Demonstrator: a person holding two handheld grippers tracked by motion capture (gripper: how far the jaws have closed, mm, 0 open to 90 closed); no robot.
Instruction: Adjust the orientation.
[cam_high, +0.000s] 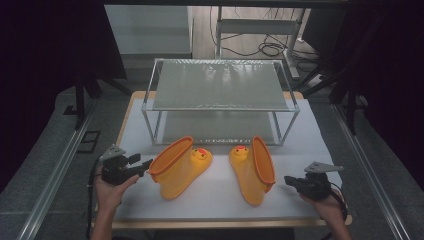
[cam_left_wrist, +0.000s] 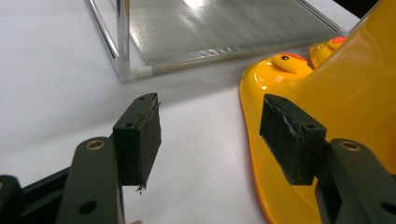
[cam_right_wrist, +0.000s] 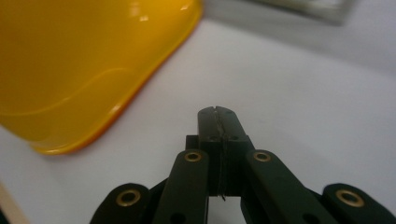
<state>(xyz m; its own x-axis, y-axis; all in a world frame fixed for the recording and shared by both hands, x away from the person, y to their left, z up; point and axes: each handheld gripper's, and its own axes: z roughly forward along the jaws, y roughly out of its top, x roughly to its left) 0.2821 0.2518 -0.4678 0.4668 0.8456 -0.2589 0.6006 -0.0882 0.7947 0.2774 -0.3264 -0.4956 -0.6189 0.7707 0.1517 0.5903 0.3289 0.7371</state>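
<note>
Two yellow rubber boots with duck faces lie on their sides on the white mat. The left boot (cam_high: 179, 167) lies with its orange-rimmed opening toward my left gripper (cam_high: 146, 165), which is open just beside that rim. In the left gripper view the left boot (cam_left_wrist: 327, 84) sits against the right pad (cam_left_wrist: 287, 135), with nothing between the jaws. The right boot (cam_high: 252, 167) lies with its sole toward my right gripper (cam_high: 288, 180), which is shut and empty a short way off. In the right gripper view the right boot (cam_right_wrist: 88, 60) fills the upper left, beyond the closed fingertips (cam_right_wrist: 218, 116).
A two-level metal rack (cam_high: 220, 87) with glass shelves stands behind the boots; its corner post (cam_left_wrist: 122, 32) is close ahead in the left gripper view. The white mat (cam_high: 210, 202) covers the wooden table. Dark curtains and floor cables lie beyond.
</note>
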